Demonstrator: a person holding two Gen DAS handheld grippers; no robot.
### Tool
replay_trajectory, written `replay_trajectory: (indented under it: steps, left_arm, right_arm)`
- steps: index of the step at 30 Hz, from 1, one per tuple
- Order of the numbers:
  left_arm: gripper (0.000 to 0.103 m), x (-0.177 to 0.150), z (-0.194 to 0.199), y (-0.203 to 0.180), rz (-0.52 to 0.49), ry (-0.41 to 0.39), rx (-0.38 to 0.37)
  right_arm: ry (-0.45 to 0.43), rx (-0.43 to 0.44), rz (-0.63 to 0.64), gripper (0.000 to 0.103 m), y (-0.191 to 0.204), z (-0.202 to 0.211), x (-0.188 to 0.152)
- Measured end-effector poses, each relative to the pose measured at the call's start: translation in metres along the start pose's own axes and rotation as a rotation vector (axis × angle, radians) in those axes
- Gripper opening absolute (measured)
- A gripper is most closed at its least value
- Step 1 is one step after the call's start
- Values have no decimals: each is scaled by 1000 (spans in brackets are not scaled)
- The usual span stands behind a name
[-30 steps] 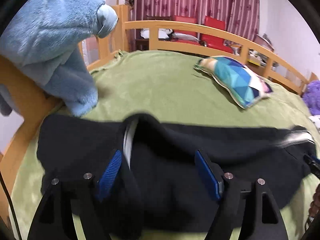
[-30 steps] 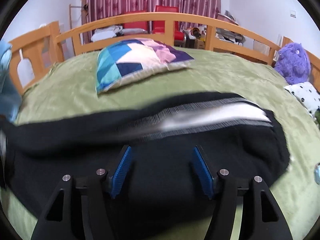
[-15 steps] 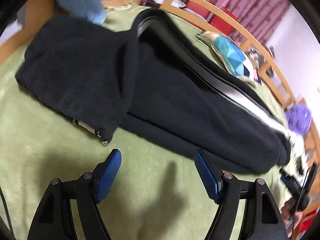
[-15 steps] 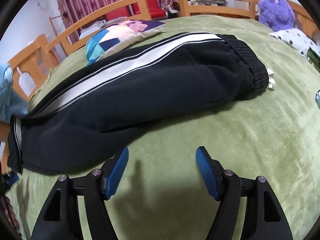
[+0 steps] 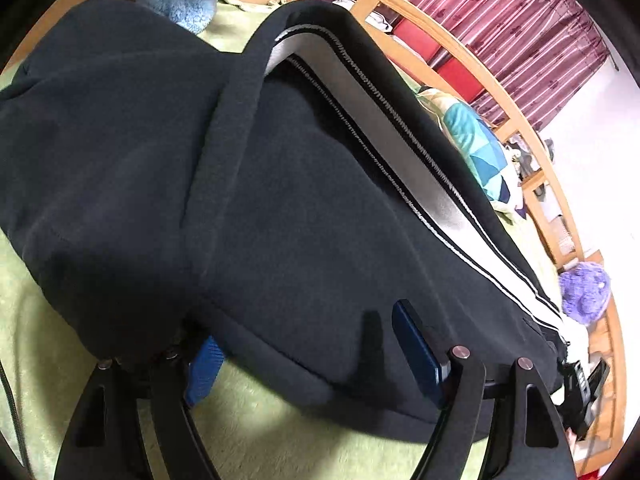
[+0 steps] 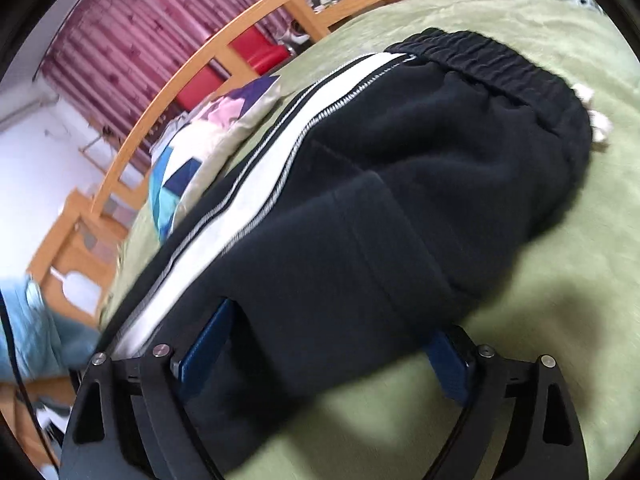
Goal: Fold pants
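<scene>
Left gripper (image 5: 316, 356) and right gripper (image 6: 320, 356) both spread wide, gripping nothing, fingers straddling the near edge of the black striped pants (image 5: 300, 208) lying folded lengthwise on the green bedspread (image 5: 280, 440).

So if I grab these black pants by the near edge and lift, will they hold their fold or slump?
The black pants look thick and fleecy, so they'd probably drape and sag rather than stay flat. The layered fold near the left gripper may slide open. The elastic waistband likely adds some weight at that end.
</scene>
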State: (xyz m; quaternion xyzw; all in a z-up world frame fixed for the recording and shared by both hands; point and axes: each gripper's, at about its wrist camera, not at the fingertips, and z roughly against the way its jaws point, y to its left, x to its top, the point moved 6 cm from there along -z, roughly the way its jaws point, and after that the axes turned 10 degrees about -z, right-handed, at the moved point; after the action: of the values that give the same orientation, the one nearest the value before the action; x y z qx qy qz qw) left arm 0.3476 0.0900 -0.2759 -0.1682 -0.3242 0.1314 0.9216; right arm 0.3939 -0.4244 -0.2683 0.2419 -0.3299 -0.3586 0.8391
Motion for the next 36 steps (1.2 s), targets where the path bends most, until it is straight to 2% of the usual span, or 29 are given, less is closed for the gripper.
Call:
replay_trajectory:
  steps: [2,3,4,5,7,8,13,16,21,27,30,32,34,35,36]
  left_arm:
    - [72,4,-2,-2,5,-3,14]
    - [64,4,-2,-1,4,-2,39]
    - [43,4,-1,1,-3,-1,64]
    - [27,5,0,2,-14,1,78]
    - [14,6,4,6,-8,4,33]
    - [12,5,8,7,-2,1,20]
    - [10,-8,47,-8,-82,-45,41]
    - [9,-34,71,-14,-106,-12,23]
    - [10,-111,118,-32,-121,98,-52]
    - [10,-183,168,-72,-203,158,-130]
    - [12,-194,173,-80,-268,183,-99]
    - [15,-195,183,-77,-285,197,-87]
    - [17,-196,200,-70,-293,200,-86]
    - [21,-196,212,-66,-309,183,-78]
    - [24,-199,222,-65,-323,164,-71]
  right_arm:
    - [-22,-45,5,92,7,-10,6]
    - [-30,-73,12,88,10,-12,7]
    - [-41,-97,22,63,13,-13,9]
    - [-54,-132,37,34,13,-12,9]
    - [-50,-99,43,20,9,-5,11]
    - [-48,-80,29,18,6,0,12]
    - [-57,-93,45,16,-4,42,3]
    - [-71,-102,54,16,-23,84,-7]
    - [-66,-150,36,16,-94,174,-21]
    - [-82,-257,51,17,-178,266,-30]
    - [-36,-346,79,25,-209,290,-43]
    - [-1,-357,46,32,-220,300,-54]
    - [-35,-372,60,36,-223,322,-67]
    - [-58,-395,85,46,-221,332,-73]
    - [-80,-411,109,50,-217,342,-80]
